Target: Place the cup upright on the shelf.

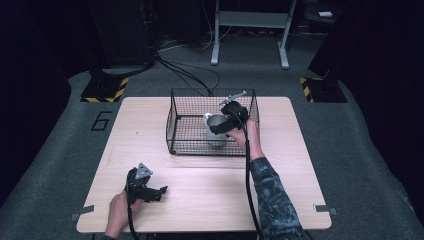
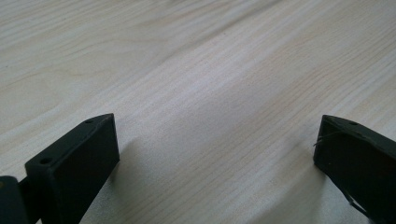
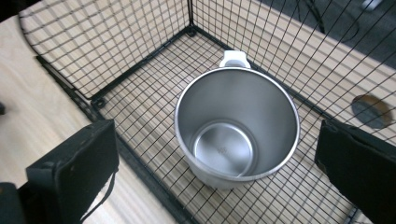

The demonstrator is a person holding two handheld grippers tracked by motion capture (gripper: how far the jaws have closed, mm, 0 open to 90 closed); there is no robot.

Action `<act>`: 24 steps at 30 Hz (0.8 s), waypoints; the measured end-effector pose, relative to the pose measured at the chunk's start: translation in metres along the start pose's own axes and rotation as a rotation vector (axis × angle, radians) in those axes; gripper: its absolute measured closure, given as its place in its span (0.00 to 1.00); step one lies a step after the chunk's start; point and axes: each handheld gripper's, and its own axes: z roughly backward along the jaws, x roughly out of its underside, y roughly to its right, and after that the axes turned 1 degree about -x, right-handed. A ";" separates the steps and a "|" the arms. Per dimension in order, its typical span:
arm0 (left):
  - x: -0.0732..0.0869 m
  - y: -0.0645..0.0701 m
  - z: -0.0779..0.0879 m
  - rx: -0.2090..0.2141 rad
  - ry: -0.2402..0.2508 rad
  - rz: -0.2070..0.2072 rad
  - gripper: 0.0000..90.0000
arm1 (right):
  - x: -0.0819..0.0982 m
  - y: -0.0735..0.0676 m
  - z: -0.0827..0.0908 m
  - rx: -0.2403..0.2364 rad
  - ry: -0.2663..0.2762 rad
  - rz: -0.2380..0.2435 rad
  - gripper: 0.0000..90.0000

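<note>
A shiny metal cup (image 3: 236, 112) with a white handle (image 3: 232, 58) stands upright and empty inside a black wire basket (image 3: 116, 42). In the high view the cup (image 1: 216, 139) sits near the basket's (image 1: 172, 107) front middle. My right gripper (image 1: 216, 128) hovers over the cup's mouth. Its jaws are open, one on each side of the cup (image 3: 217, 158), holding nothing. My left gripper (image 1: 159, 194) rests low on the wooden table (image 1: 210, 195) at the front left. It is open over bare wood (image 2: 217, 154).
The basket stands at the table's back middle. Bare wood stretches between the basket and the front edge. Behind the table are floor cables (image 1: 185, 70), a grey frame's legs (image 1: 250, 30) and two yellow-and-black striped bases (image 1: 105, 90).
</note>
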 end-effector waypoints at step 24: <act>0.000 0.000 0.000 0.000 0.000 0.000 0.00 | 0.101 -0.032 0.112 0.074 0.109 0.102 0.00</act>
